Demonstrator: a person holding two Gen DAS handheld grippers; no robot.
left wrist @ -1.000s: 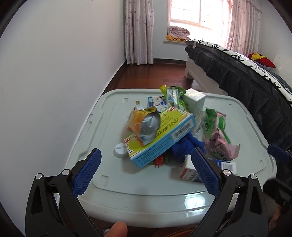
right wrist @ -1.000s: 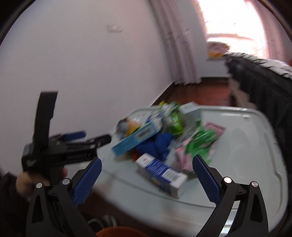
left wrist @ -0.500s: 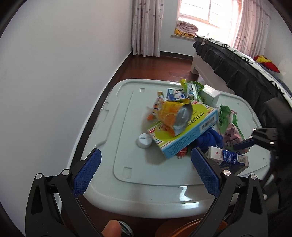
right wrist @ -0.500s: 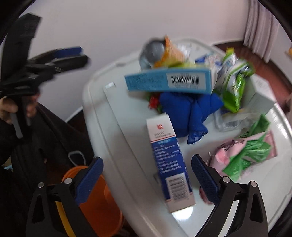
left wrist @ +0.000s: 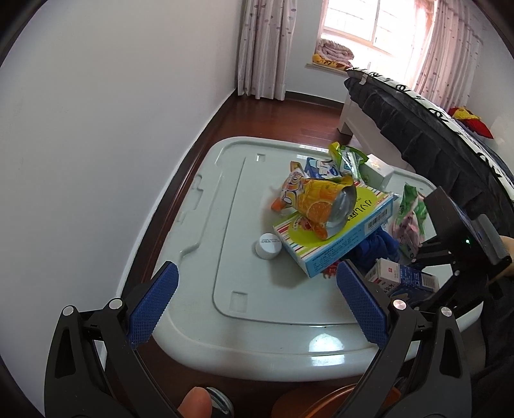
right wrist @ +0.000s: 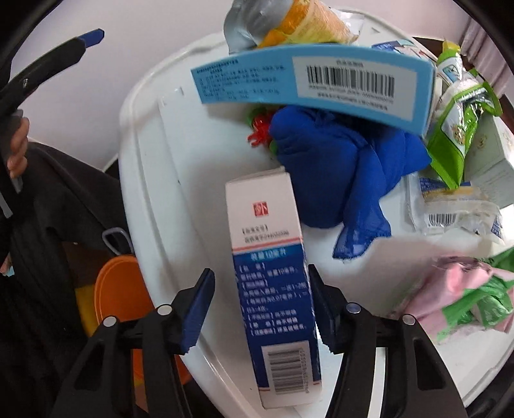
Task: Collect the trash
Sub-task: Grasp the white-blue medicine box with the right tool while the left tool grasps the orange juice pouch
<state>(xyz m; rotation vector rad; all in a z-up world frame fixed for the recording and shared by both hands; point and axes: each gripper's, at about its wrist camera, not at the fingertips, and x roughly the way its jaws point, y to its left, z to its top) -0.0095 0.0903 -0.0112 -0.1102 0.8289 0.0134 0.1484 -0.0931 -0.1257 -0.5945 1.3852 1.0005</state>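
The left wrist view is looking from above the near edge of the white bin lid [left wrist: 199,244], facing the window [left wrist: 369,25]; the right wrist view is hanging close over the lid's side. Both are sharing the white-and-blue carton [right wrist: 273,279] and the light-blue box [left wrist: 334,238].

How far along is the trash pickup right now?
Nothing looks binned yet: the orange bin shows no trash. In hand: right gripper straddles the blue-and-white carton, jaws not yet clamped. Left: striped box, orange pouch, white cap, blue cloth.
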